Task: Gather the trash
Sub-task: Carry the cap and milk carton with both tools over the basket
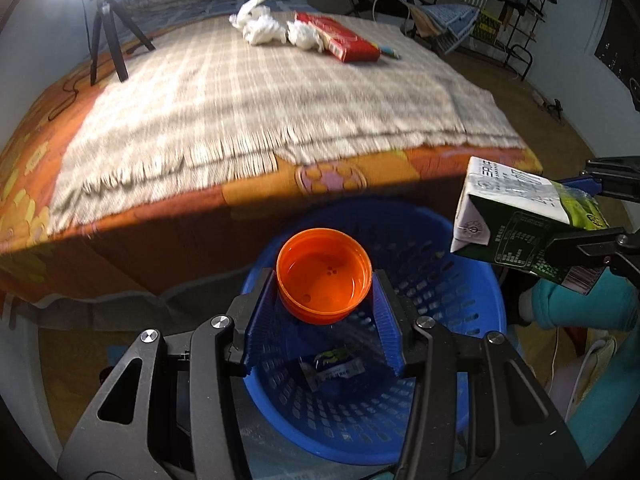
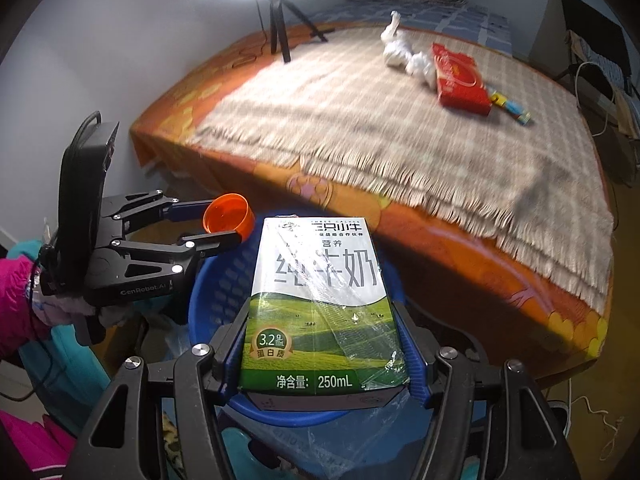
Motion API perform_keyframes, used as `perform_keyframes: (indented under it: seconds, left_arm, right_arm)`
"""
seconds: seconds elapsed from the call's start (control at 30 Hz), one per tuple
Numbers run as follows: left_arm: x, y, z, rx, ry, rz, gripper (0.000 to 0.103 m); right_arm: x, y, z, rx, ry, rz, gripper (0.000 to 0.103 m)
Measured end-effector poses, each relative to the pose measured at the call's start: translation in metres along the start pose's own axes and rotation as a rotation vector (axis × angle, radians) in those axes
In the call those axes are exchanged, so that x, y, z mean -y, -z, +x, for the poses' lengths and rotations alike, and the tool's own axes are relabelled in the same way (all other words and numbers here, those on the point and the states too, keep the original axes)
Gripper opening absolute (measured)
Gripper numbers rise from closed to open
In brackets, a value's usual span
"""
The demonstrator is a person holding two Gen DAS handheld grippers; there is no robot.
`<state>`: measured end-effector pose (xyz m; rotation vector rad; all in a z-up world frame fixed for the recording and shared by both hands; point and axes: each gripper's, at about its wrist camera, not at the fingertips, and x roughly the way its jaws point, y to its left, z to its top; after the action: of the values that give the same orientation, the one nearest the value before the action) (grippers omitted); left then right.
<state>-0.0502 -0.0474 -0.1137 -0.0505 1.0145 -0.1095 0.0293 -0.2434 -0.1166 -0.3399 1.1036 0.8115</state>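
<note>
The left gripper [image 1: 324, 280] pinches an orange lid [image 1: 324, 274] between its blue pads, open side up, above the blue basket [image 1: 440, 280]. The right gripper [image 2: 324, 344] clamps a milk carton [image 2: 320, 300] (green meadow print, plastic film clinging) over the same basket, where one small wrapper [image 1: 334, 364] lies. Beyond, on the bed's checked blanket [image 1: 260, 100], sit crumpled tissues [image 1: 264, 28] beside a red box [image 1: 340, 38].
</note>
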Motion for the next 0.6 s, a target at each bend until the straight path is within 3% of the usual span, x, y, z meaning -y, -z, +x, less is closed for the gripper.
perform_keyframes:
  seconds: [0.6]
  left_arm:
    - [0.0,0.033,0.04,-0.14,-0.004,-0.013,0.049]
  right_arm:
    - [0.008,0.015,0.049,-0.135,0.028,0.008,0.066]
